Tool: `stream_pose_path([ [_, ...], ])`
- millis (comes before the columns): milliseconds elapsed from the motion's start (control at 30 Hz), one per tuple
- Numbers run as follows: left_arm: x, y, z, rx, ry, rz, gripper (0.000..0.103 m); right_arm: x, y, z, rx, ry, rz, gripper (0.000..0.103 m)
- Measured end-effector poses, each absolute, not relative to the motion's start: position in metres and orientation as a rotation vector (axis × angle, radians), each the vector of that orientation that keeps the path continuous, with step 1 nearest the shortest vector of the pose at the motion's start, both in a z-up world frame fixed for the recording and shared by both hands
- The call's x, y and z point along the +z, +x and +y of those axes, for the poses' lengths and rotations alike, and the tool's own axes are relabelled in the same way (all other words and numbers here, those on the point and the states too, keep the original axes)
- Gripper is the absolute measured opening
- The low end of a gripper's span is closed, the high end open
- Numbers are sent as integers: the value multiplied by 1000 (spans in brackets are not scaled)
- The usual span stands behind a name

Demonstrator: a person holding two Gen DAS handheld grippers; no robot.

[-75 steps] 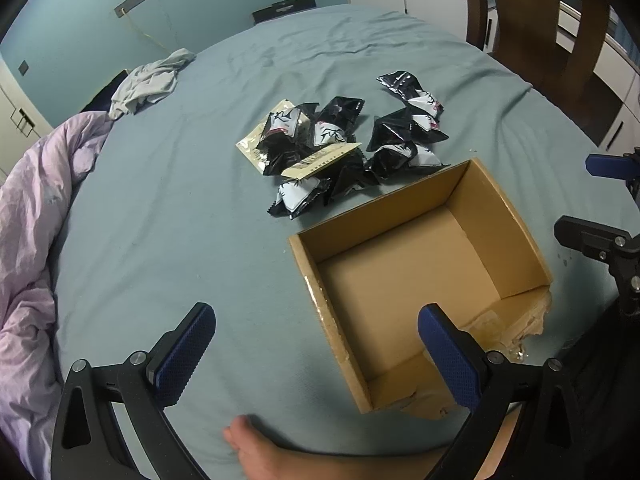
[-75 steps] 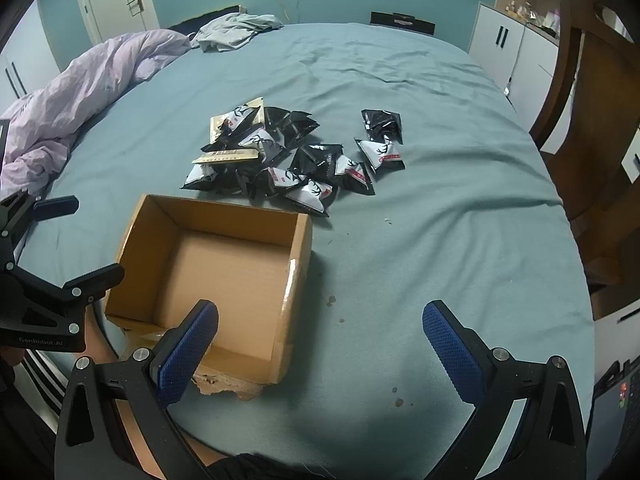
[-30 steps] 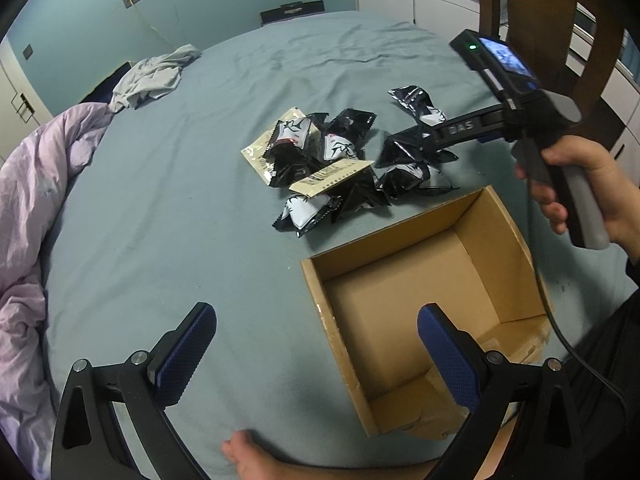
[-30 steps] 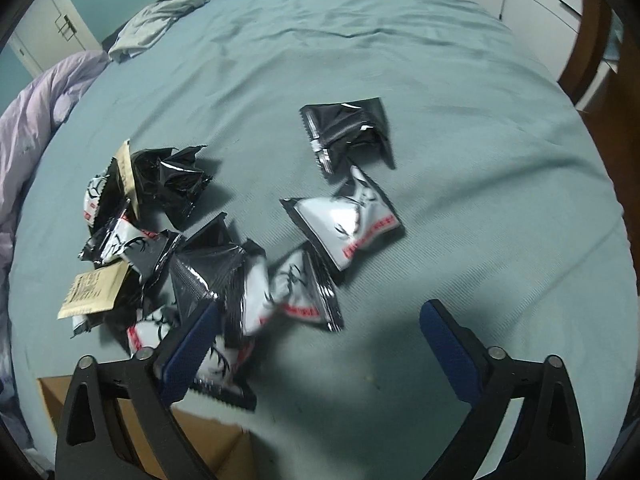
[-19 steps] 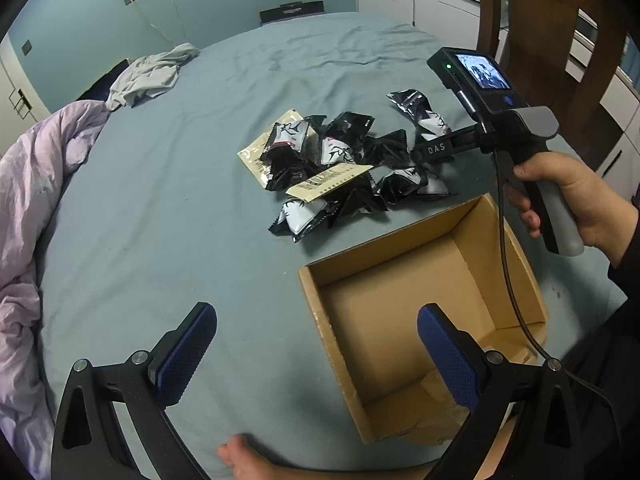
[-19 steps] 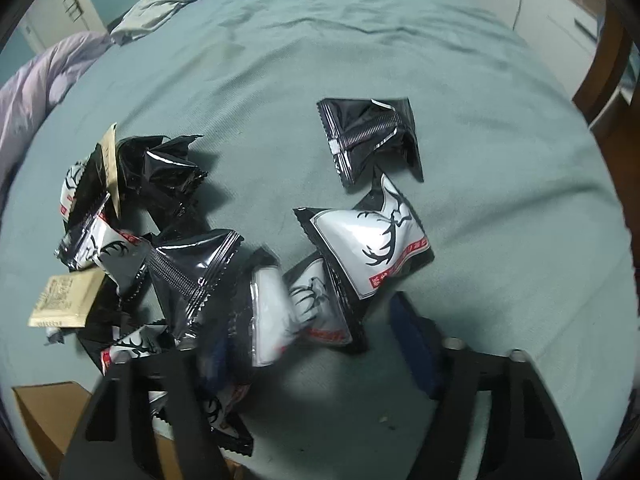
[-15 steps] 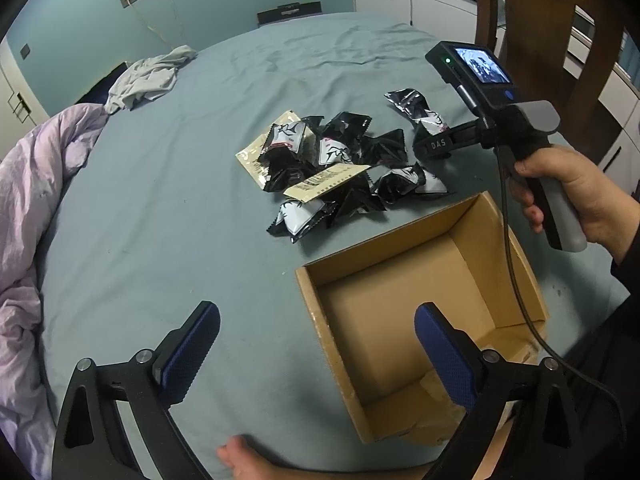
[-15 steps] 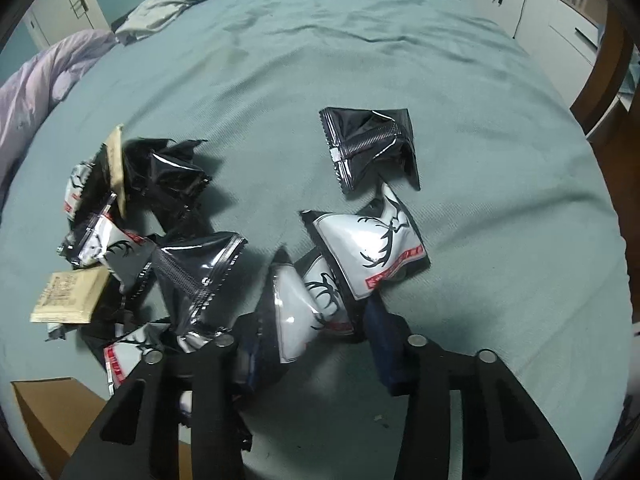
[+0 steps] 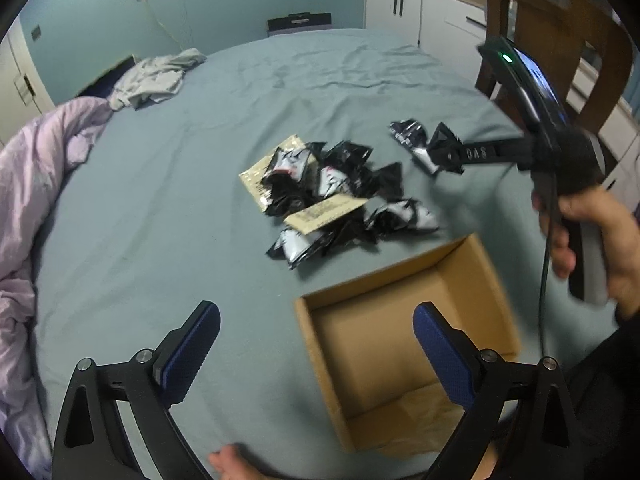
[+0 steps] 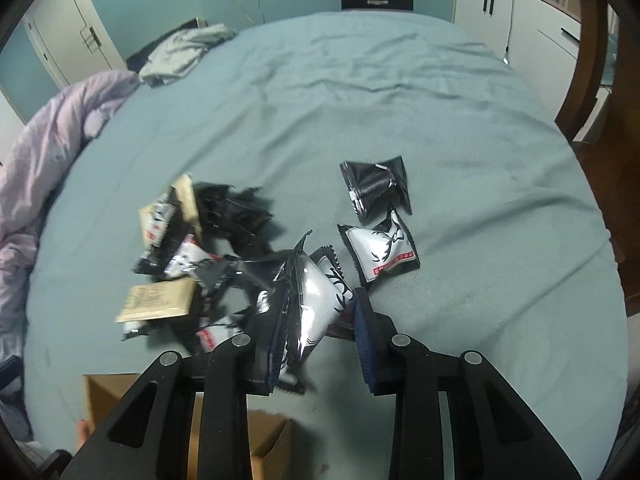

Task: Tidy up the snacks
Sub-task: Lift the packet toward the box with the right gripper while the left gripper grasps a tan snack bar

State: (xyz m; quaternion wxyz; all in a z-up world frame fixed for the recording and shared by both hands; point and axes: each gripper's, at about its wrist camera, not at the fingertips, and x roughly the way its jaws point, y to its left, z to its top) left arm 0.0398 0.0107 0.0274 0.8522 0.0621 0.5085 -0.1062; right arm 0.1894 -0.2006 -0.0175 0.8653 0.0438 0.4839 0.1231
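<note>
On the teal bed (image 10: 460, 128), between the blue pads of the right tool (image 10: 320, 320), a white-and-black snack packet (image 10: 316, 300) stands on edge, its glossy face printed with a black antler mark and a red strip near the bottom; the pads are drawn in close and grasp it by its sides. Just behind it lies a second white packet (image 10: 380, 254) of the same print, flat on the sheet, and beyond that a black packet (image 10: 374, 186) with a crimped seam. To the left sprawls the main heap of snacks (image 10: 200, 256), black and white packets tumbled over one another, with a tan sachet (image 10: 156, 304) lying at its near edge; motion blur softens much of the heap.

The left tool (image 9: 316, 348) hangs with its pads spread wide and nothing between them, one pad over bare sheet, the other over the open cardboard box (image 9: 404, 336). The box sits near the bed's front edge, just in front of the heap, brown inside and holding no packets that can be seen. In the left wrist view the right hand (image 9: 592, 236) holds the tool's grey handle above the box's far right corner.

A lilac duvet (image 9: 28, 208) is bunched along the left side, a grey garment (image 9: 156, 76) lies at the far end, and a wooden chair (image 9: 560, 40) stands at the right.
</note>
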Motion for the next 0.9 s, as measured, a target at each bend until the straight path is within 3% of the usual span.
stream_pose_path([
  [200,69,69,3,-224,89,1126,99,22,159,-215,242,143,996,29],
  [333,82,74,-2,-248,76,1020,103,43,131,-221,249,125,971,29],
  [400,67,75,2,-226,88,986,103,45,107,-229,262,120,966,29],
  [900,-32,126,20,-200,168,1204,99,52,27,-234,384,174,927,29],
])
